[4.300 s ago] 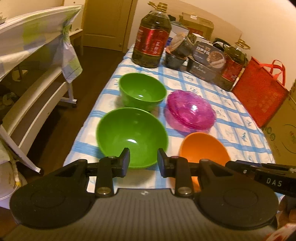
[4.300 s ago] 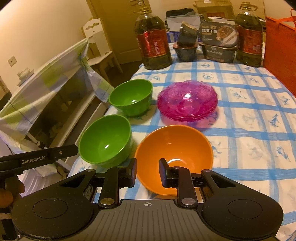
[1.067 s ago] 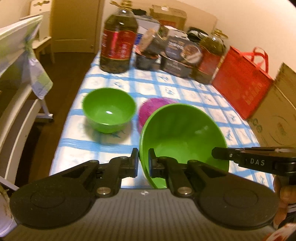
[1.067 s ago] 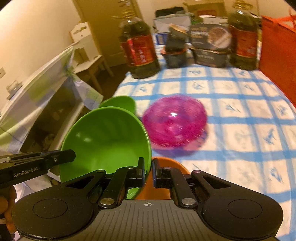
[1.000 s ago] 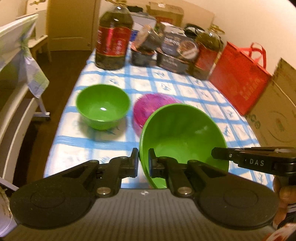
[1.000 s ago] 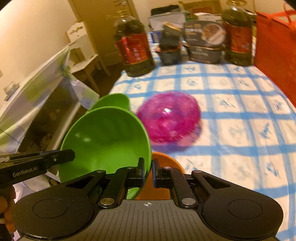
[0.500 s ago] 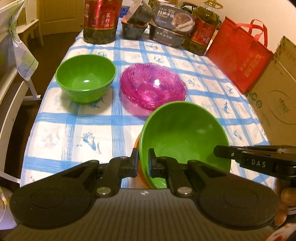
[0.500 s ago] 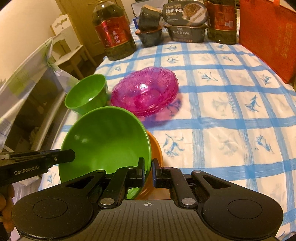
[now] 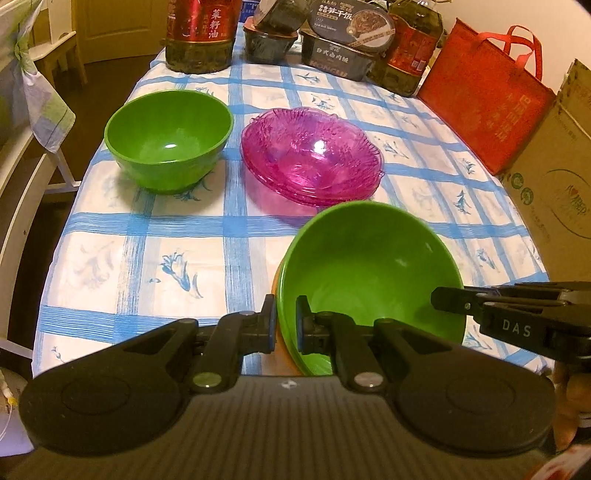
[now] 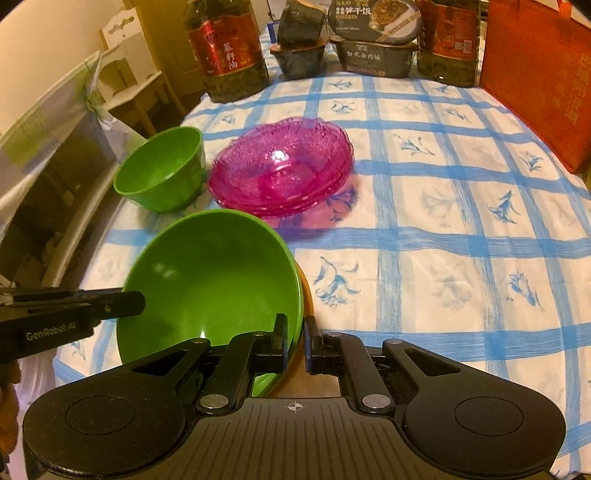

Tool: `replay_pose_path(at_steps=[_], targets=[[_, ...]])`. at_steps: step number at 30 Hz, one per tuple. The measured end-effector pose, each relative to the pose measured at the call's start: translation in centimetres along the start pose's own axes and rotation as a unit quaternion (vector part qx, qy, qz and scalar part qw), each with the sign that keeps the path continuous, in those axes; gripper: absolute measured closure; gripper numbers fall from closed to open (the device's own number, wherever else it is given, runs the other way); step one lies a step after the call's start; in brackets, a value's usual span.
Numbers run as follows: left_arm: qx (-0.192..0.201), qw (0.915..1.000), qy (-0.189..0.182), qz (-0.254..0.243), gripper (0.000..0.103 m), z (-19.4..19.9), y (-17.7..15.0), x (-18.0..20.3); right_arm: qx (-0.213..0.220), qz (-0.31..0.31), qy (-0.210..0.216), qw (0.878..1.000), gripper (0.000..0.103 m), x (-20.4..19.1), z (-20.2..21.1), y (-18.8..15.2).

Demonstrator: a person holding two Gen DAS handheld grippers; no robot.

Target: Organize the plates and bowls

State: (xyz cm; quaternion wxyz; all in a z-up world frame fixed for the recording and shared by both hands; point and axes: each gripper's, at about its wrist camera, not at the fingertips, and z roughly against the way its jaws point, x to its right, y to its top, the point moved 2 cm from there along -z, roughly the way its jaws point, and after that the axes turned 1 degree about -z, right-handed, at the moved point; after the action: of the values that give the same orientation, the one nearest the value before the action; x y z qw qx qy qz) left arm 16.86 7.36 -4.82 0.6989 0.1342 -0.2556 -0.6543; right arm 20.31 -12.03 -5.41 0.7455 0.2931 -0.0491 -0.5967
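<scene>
Green plastic fills the near field of both views: the big bowl (image 9: 369, 258) is clamped by both grippers at once. The left gripper (image 9: 285, 325) pinches the bowl's left rim, one finger inside and one outside, jaws narrow. The right gripper (image 10: 294, 345) pinches the opposite rim the same way, jaws narrow. Both tools point steeply down toward the table (image 9: 147, 258), near its front edge.

The big bowl sits tilted over the orange bowl (image 10: 306, 291), of which only a thin sliver shows beside the green rim. Whether the two bowls touch cannot be told.

The left view shows the right tool entering from the right side, plus a cardboard box (image 9: 554, 177) at the table's right edge. The right view shows the left tool entering from the left, plus a cloth-draped rack (image 10: 48, 147) off the table's left edge.

Beyond the held bowl lies a stack of pink dishes (image 9: 312, 155), just beside it. A small green bowl (image 9: 168, 140) stands left of the dishes, close to the left table edge. Bare checked cloth lies to the right of the dishes.

Farthest back stand oil bottles (image 10: 229, 48), food boxes (image 10: 375, 33) and a red bag (image 10: 535, 74).
</scene>
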Motion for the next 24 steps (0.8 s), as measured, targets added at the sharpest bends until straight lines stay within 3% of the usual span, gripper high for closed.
replay_pose_path(at_steps=[24], targets=[[0.038, 0.9981, -0.009, 0.048, 0.094, 2.9, -0.6, -1.0, 0.052, -0.049, 0.030, 0.997, 0.089, 1.4, 3.3, -0.6]])
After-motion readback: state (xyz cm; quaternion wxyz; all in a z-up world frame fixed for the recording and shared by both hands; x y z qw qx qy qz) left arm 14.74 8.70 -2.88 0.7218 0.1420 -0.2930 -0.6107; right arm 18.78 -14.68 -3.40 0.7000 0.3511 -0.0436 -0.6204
